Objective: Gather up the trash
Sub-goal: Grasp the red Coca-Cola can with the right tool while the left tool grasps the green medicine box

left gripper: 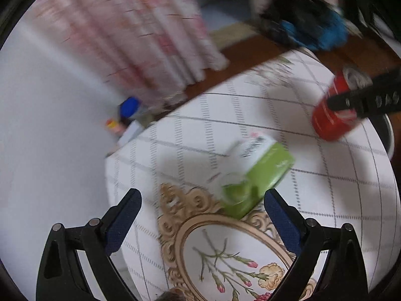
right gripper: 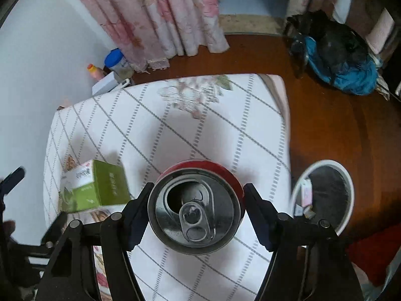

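Observation:
A red drink can (right gripper: 198,205) with its tab top open sits between the pads of my right gripper (right gripper: 198,195), which is shut on it above the table. The left wrist view shows the same can (left gripper: 333,115) at the far right, clamped by black fingers (left gripper: 363,100). A green and white carton (left gripper: 255,173) lies on its side on the checked tablecloth (left gripper: 325,188), just ahead of my left gripper (left gripper: 203,200), whose fingers stand wide open with nothing between them. From the right wrist the carton (right gripper: 100,188) lies left of the can.
A white-rimmed bin (right gripper: 328,193) with scraps inside stands on the brown floor right of the table. Pink flowered curtains (right gripper: 160,17) hang behind. Bottles and a box (right gripper: 112,72) sit in the wall corner. A dark blue bundle (right gripper: 335,57) lies on the floor at far right.

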The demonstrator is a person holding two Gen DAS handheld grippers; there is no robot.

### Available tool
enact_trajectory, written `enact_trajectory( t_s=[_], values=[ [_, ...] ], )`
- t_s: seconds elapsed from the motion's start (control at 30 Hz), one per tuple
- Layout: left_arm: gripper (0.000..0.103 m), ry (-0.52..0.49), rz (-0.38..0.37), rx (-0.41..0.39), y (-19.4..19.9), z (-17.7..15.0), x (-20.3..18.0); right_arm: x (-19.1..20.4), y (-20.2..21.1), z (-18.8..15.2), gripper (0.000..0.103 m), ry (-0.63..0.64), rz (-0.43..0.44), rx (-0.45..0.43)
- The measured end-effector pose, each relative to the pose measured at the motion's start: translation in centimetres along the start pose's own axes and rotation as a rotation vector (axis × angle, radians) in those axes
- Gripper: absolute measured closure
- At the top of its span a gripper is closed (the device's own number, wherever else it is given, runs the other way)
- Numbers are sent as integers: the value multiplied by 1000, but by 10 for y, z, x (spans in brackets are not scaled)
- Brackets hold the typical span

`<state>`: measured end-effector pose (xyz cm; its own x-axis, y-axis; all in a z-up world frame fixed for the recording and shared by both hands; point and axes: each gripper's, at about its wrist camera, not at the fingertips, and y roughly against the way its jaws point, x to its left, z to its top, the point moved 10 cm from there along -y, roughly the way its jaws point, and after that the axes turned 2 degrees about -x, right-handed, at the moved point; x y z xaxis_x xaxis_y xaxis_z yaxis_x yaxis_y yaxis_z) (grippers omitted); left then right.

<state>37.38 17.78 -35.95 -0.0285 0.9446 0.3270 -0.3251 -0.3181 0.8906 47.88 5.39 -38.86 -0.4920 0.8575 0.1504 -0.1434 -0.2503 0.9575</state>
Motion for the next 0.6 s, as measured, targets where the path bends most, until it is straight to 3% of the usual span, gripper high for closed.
enact_trajectory(
  t_s=[0.2, 0.33, 0.6],
  values=[
    [3, -209, -49, 96, -34, 4, -29, -25, 5, -7, 31, 11, -42, 49],
    [4, -231, -74, 138, -48, -2, -34, -27, 0, -6, 31, 36, -67, 76],
    [7, -206, -134, 129, -53, -3, -48, -28, -12, -4, 31, 55, -109, 143]
  ],
)
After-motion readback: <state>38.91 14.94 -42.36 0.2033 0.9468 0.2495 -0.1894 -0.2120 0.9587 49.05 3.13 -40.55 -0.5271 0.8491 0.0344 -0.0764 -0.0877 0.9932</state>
